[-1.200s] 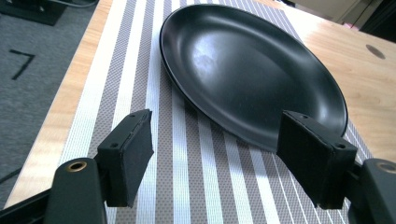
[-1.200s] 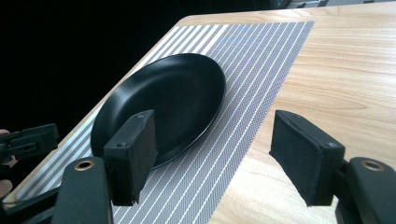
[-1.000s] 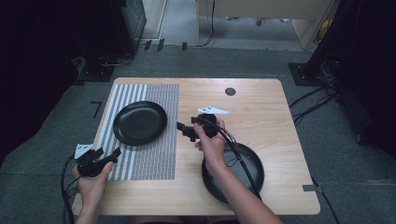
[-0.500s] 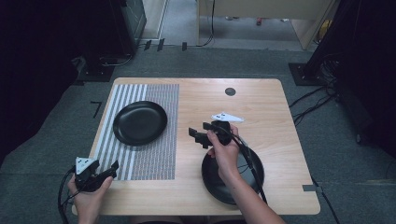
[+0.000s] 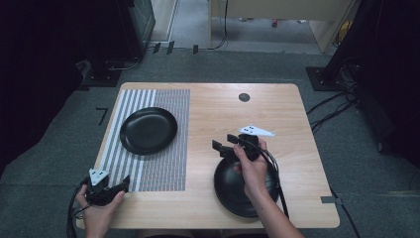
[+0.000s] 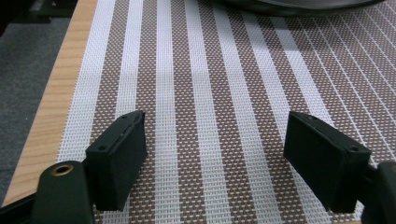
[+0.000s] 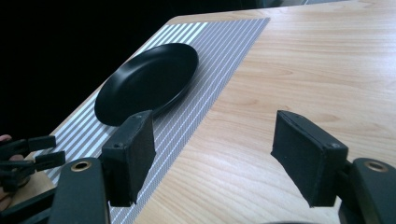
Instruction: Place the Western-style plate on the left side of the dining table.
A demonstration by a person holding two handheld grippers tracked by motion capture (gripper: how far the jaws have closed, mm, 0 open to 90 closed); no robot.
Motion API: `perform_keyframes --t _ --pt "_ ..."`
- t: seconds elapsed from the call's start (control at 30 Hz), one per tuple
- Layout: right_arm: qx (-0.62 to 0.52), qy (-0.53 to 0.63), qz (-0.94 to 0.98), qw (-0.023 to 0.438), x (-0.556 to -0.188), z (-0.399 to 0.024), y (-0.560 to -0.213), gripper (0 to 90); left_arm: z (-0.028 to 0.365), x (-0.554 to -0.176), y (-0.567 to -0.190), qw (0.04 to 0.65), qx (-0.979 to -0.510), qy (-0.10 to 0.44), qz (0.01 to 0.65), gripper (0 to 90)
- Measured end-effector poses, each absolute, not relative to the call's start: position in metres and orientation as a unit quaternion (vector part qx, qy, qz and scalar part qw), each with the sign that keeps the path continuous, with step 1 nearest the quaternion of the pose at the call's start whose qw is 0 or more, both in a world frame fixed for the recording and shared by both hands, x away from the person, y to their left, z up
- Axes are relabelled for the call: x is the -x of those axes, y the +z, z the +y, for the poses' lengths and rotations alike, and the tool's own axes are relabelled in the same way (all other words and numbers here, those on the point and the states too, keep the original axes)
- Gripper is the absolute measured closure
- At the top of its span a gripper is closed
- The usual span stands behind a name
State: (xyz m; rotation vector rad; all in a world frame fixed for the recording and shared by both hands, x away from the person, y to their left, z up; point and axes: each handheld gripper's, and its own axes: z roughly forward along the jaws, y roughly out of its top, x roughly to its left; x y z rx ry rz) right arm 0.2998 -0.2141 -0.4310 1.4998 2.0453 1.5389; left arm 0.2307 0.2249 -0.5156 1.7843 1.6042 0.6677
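Right gripper (image 5: 224, 142), jaws wide apart and empty, hovers above the far rim of a black bowl (image 5: 233, 191) just beneath the hand. Left gripper (image 5: 122, 184), jaws spread and empty, sits over the striped placemat (image 5: 163, 163); a black plate (image 5: 148, 130) lies beyond it.

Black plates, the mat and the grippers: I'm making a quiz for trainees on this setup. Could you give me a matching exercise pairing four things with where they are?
Things:
1. black plate
2. second black plate
3. left gripper
4. striped mat

Places:
A. under the right hand, on bare wood
B. over the mat's near edge, jaws open
C. on the mat's far half
D. covering the table's left part

Pairs: 1-C, 2-A, 3-B, 4-D
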Motion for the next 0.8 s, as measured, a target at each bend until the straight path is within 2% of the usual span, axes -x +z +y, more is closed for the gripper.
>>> perform_keyframes --t 0.33,0.8 --pt "-0.52 0.512 0.677 0.095 -0.289 -0.242 -0.439 29.3 0.219 -0.231 -0.518 0.305 -0.69 0.265 0.601 13.8" --pt "-0.542 0.496 0.67 0.109 -0.273 -0.283 -0.452 29.2 0.22 -0.231 -0.518 0.309 -0.689 0.26 0.601 12.5"
